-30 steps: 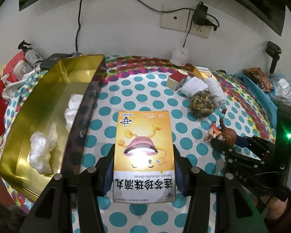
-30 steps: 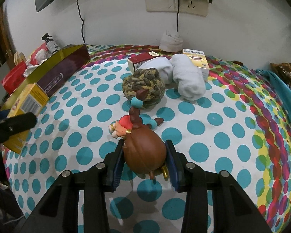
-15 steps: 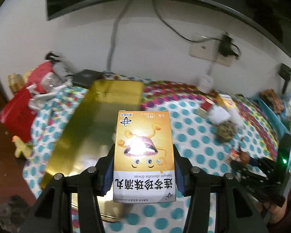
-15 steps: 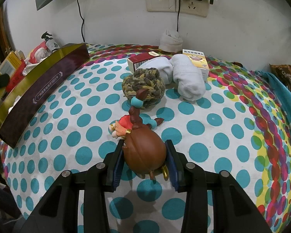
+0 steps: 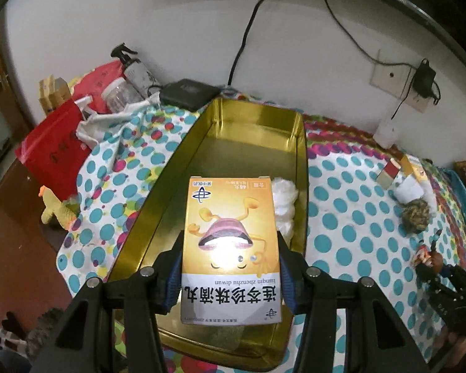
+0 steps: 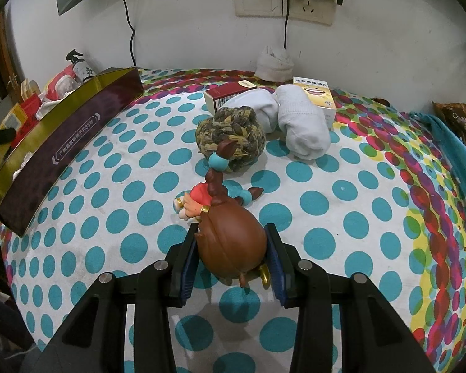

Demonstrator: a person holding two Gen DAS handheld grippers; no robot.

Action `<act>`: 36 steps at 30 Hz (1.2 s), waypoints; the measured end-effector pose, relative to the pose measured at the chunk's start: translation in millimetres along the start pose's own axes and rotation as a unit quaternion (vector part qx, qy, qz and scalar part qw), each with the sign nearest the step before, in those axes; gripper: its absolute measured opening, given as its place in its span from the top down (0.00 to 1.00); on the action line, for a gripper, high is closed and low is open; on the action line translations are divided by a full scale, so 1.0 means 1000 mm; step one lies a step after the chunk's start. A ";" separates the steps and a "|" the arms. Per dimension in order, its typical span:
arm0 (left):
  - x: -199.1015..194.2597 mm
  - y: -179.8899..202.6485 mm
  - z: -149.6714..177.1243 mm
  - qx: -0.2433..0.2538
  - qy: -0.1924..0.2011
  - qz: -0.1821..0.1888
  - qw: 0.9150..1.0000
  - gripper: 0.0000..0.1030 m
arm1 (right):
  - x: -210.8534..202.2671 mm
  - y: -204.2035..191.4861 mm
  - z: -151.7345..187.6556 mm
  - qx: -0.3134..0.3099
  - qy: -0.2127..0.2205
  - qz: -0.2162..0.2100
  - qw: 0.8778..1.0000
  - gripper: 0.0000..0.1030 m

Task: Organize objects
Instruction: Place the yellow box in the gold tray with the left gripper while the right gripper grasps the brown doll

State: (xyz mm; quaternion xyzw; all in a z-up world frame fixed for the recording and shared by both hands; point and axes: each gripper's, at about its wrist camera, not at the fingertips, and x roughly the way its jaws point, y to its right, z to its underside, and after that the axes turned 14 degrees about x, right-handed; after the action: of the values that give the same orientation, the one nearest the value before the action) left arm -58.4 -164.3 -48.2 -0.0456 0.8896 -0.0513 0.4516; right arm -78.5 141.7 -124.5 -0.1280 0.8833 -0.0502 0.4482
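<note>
My left gripper [image 5: 230, 267] is shut on an orange medicine box [image 5: 231, 245] with a cartoon face, held above the long gold tin tray [image 5: 251, 118]. White crumpled paper [image 5: 284, 202] lies in the tray to the right of the box. In the right wrist view my right gripper [image 6: 233, 262] is shut on the brown head of a doll figure [image 6: 230, 242], whose red body and blue-tipped braid rest on the dotted cloth. The tray [image 6: 68, 146] shows there at the left, seen from its dark side. The right gripper [image 5: 441, 283] also appears at the right edge of the left wrist view.
A dotted cloth [image 6: 341, 192] covers the table. A dried-leaf ball [image 6: 230, 138], white socks [image 6: 301, 124], a red box [image 6: 223, 94] and a second orange box [image 6: 317, 91] sit at the back. A red bag [image 5: 52, 149], bottles and a black device [image 5: 186, 93] crowd the left.
The left gripper has carried the orange box leftwards from over the cloth to over the gold tray. The right gripper and doll have stayed still.
</note>
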 end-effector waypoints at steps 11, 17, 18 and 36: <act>0.035 0.002 0.005 -0.001 -0.040 0.009 0.999 0.49 | 0.000 -0.001 0.000 0.000 0.000 0.000 1.000 0.63; 0.043 0.001 0.007 -0.007 -0.052 0.013 0.999 0.49 | 0.001 0.000 0.000 0.000 0.000 0.001 1.000 0.63; 0.044 0.000 0.007 -0.009 -0.056 0.016 0.998 0.48 | 0.001 0.000 0.000 0.000 0.000 0.001 1.000 0.63; 0.015 0.009 0.020 0.008 -0.051 0.030 0.998 0.31 | 0.001 0.000 0.000 0.000 -0.001 0.002 1.000 0.63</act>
State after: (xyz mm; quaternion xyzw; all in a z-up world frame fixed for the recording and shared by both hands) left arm -51.1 -157.8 -73.0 -0.0180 0.8658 -0.0428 0.4982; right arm -79.3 141.4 -125.1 -0.1269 0.8831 -0.0491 0.4490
